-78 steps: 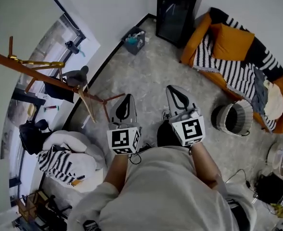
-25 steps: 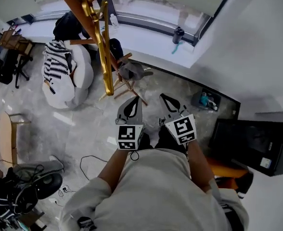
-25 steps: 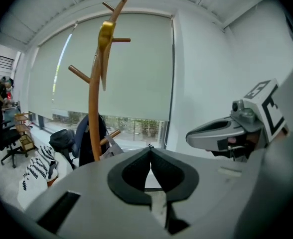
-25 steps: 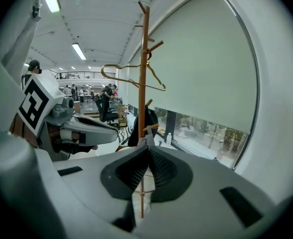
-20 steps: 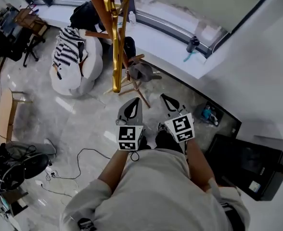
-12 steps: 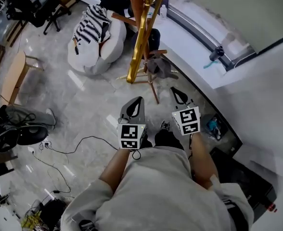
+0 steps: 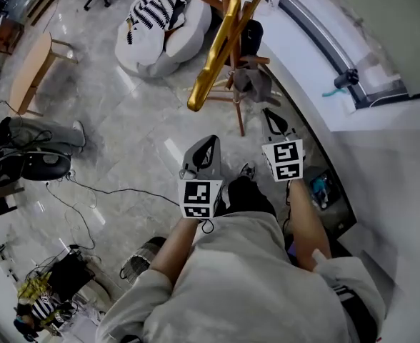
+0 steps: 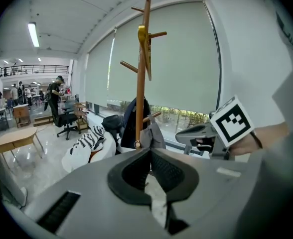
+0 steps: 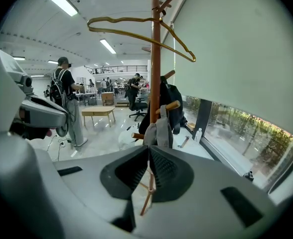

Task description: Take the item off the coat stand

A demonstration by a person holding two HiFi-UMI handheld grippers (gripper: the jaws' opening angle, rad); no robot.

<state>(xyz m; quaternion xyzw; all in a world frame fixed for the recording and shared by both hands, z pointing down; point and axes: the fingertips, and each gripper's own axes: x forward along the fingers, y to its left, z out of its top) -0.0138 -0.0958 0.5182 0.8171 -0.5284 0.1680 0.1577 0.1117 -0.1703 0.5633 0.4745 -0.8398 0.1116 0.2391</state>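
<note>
A wooden coat stand (image 9: 155, 59) rises ahead of both grippers. A gold wire hanger (image 9: 136, 31) hangs near its top. Lower down, a grey cloth item (image 9: 159, 128) hangs on a peg, with a dark jacket (image 8: 131, 118) behind the pole. In the head view the gold hanger (image 7: 221, 48) and the grey item (image 7: 253, 83) lie just beyond the gripper tips. My left gripper (image 7: 208, 144) is shut and empty. My right gripper (image 7: 273, 117) is shut too, a little short of the grey item. Neither touches the stand.
A white beanbag with a striped cloth (image 7: 160, 27) sits left of the stand. A wooden table (image 7: 31, 63), a black bag (image 7: 24, 166) and floor cables (image 7: 110, 191) lie to the left. A window ledge (image 7: 317, 63) runs along the right. A person (image 9: 67, 103) stands far off.
The view has swung round, so the coat stand has moved from the upper left to the upper middle and closer. Both grippers stay shut and keep their places before the body.
</note>
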